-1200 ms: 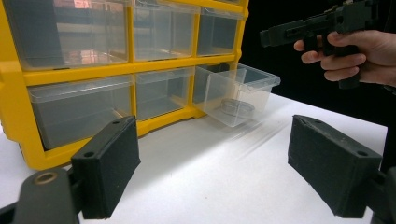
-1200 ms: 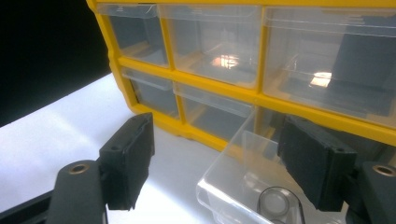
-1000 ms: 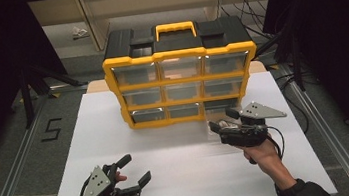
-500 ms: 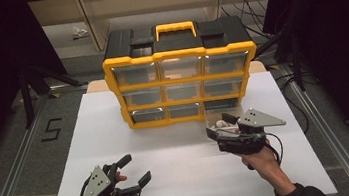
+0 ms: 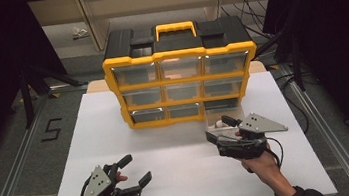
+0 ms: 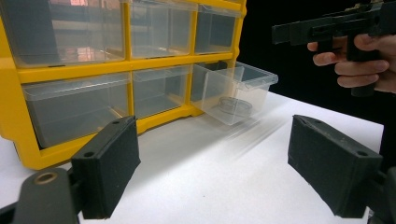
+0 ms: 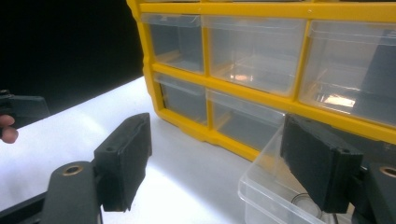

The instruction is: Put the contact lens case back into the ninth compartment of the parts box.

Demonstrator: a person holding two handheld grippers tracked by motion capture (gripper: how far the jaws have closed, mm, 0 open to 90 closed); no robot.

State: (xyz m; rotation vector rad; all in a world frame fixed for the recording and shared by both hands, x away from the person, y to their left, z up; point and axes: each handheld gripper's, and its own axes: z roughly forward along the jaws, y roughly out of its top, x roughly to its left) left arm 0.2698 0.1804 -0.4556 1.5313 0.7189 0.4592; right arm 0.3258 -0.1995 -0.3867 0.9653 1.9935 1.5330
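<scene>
Fingers [image 7: 125, 158] of the right gripper [image 5: 223, 133] stood apart and had just been opening; nothing was clamped, though the far one hung over the near corner of the drawer [image 6: 233, 91]. That clear drawer sat pulled well out of the bottom right slot of the cabinet [image 5: 181, 84], its front end resting on the table [image 5: 172, 179]. A small round thing [image 6: 235, 105] lay in its bottom; what it was could not be told. Pulled out so, the drawer was probably meant to be reached into from above, and the right gripper hovered just before it for that.

Left gripper [image 5: 130, 171] fingers [image 6: 109, 163] were also wide apart, empty, low over the bare table and well short of the cabinet, likely parked clear of the work.

Between the two grippers lay open white table, so sideways room was ample. Beyond the right fingers the drawer's rim and the cabinet's yellow frame closed in, and the table edge ran not far outside the right hand.
</scene>
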